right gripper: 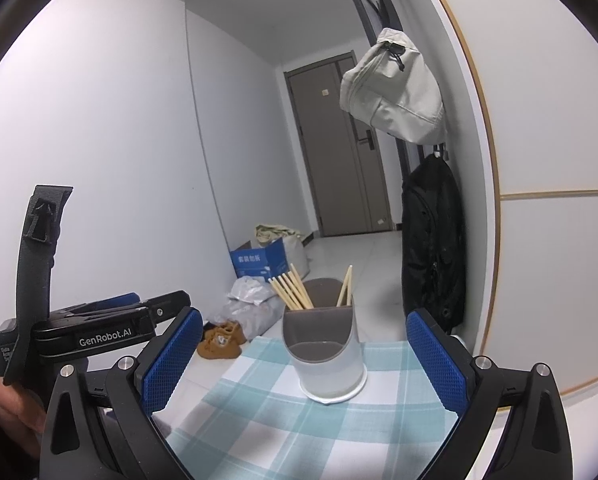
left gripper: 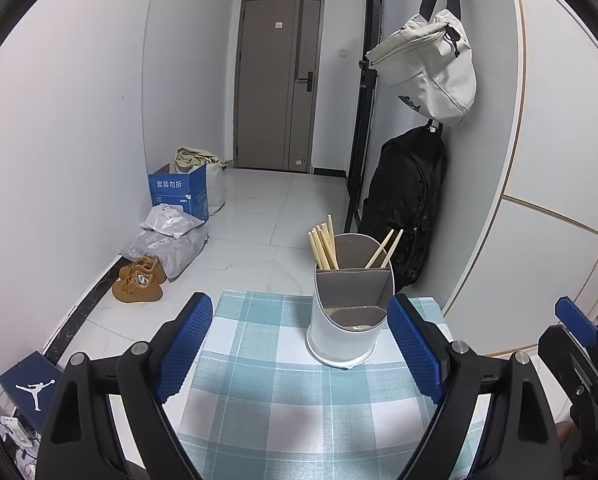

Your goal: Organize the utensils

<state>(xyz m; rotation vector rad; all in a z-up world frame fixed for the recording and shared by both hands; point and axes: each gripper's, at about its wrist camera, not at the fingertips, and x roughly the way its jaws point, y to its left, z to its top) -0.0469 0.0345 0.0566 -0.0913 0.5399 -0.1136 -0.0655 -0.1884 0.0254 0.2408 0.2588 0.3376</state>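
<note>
A white and grey utensil holder [left gripper: 349,312] stands on the blue checked tablecloth [left gripper: 267,364]; it also shows in the right wrist view [right gripper: 325,354]. Several wooden chopsticks [left gripper: 323,249] stand in its back left compartment and two more chopsticks [left gripper: 385,250] in the back right one. The low front compartment holds something pale that I cannot make out. My left gripper [left gripper: 299,344] is open and empty, just in front of the holder. My right gripper [right gripper: 305,362] is open and empty, also facing the holder. The left gripper's body [right gripper: 99,328] shows at the left in the right wrist view.
The small table [right gripper: 259,420] stands beside a white wall panel [left gripper: 559,160] on the right. A black backpack [left gripper: 409,200] and a pale bag [left gripper: 431,68] hang behind the holder. Boxes, bags and brown shoes [left gripper: 139,280] lie on the floor at left.
</note>
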